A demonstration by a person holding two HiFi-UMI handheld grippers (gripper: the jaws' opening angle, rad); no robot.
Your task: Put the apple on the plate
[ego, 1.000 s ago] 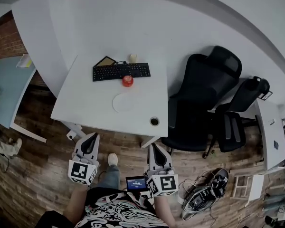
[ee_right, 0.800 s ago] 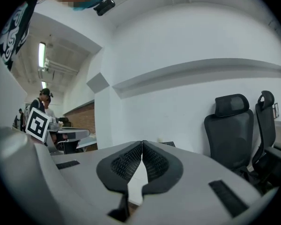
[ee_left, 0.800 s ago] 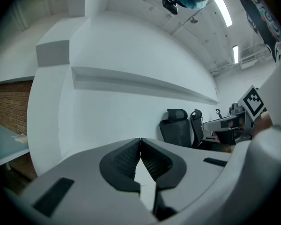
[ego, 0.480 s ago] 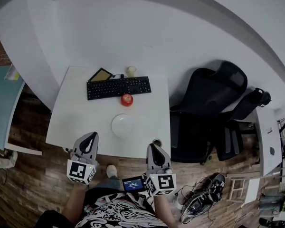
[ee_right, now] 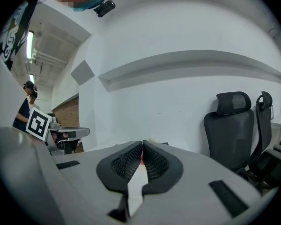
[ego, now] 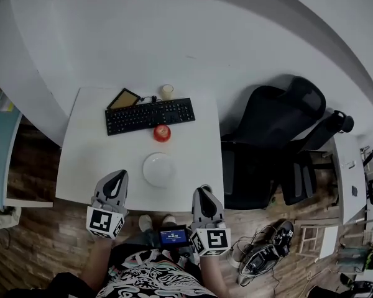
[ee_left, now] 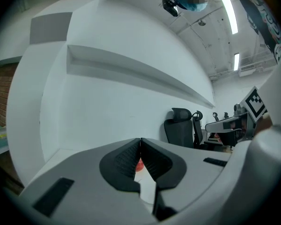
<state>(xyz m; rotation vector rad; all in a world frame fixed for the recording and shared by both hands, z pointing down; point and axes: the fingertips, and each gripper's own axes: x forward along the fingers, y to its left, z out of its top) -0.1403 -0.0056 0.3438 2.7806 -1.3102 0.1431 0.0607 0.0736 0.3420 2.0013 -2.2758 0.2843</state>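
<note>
A red apple (ego: 162, 132) lies on a white table (ego: 87, 160), between a black keyboard (ego: 150, 115) and a white plate (ego: 158, 169), well apart from both grippers. The left gripper (ego: 116, 180) and right gripper (ego: 202, 194) hover at the table's near edge, either side of the plate, jaws pressed together and gripping nothing.
</note>
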